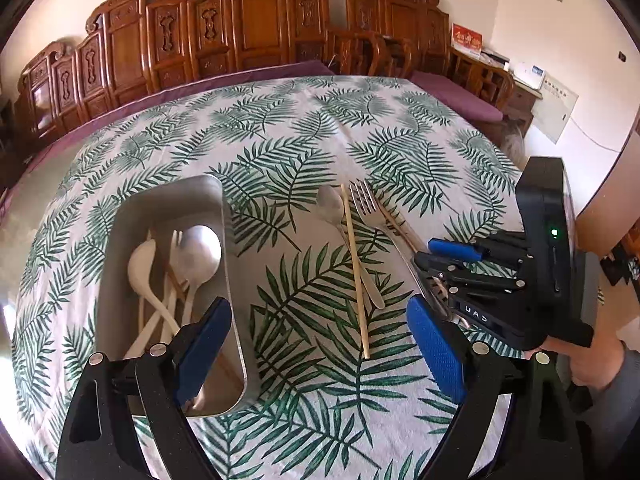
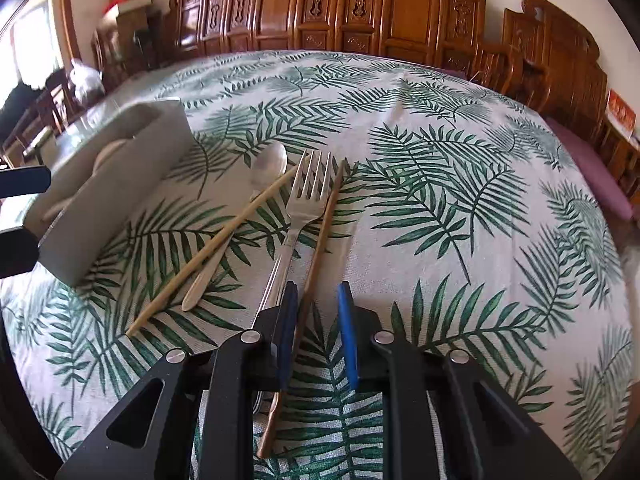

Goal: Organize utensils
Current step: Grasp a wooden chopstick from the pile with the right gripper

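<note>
A grey utensil tray (image 1: pixel 224 240) (image 2: pixel 120 184) lies on the leaf-print tablecloth and holds white and metal spoons (image 1: pixel 200 256) and chopsticks. Loose on the cloth lie a metal spoon (image 1: pixel 334 210) (image 2: pixel 268 168), a light chopstick (image 1: pixel 354 268) (image 2: pixel 224 240), a metal fork (image 1: pixel 366 202) (image 2: pixel 306 196) and a brown chopstick (image 2: pixel 320 240). My left gripper (image 1: pixel 320 344) is open and empty, its left finger over the tray's near end. My right gripper (image 2: pixel 316 332) (image 1: pixel 424 276) is partly open, low over the cloth; the brown chopstick runs between its fingers, along the left pad, the fork handle just left.
The table (image 1: pixel 280 128) is round with carved wooden chairs (image 1: pixel 256 20) (image 2: pixel 400 8) and a purple cushioned bench (image 1: pixel 460 96) behind it. A person's hand (image 1: pixel 596 364) holds the right gripper's handle.
</note>
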Demonstrator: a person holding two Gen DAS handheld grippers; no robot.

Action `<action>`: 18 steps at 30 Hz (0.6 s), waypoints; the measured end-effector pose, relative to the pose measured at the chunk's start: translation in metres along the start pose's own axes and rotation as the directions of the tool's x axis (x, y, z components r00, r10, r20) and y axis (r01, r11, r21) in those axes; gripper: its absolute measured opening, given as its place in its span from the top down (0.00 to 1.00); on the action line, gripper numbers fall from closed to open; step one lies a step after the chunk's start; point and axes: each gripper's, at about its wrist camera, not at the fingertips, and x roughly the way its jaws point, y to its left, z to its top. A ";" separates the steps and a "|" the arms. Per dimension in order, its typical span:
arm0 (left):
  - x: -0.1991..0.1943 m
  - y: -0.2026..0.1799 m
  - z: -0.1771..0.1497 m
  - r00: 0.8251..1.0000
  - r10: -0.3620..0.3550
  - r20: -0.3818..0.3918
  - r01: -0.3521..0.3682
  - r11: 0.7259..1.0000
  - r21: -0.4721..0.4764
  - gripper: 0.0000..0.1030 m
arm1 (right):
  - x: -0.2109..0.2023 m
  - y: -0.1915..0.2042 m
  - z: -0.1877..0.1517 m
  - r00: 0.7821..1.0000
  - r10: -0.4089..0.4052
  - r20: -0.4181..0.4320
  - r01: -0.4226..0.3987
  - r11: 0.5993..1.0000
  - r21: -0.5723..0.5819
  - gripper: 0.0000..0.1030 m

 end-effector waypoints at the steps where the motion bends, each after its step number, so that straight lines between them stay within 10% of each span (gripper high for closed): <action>1: 0.003 -0.001 0.000 1.000 -0.001 -0.004 0.001 1.000 -0.002 0.17 | 0.000 0.001 0.000 1.000 -0.026 -0.006 0.026 1.000 -0.009 0.80; 18: 0.055 -0.027 -0.001 0.995 -0.014 -0.103 0.018 0.999 0.042 0.65 | -0.002 -0.020 -0.003 0.998 -0.056 -0.023 0.057 0.998 0.009 0.94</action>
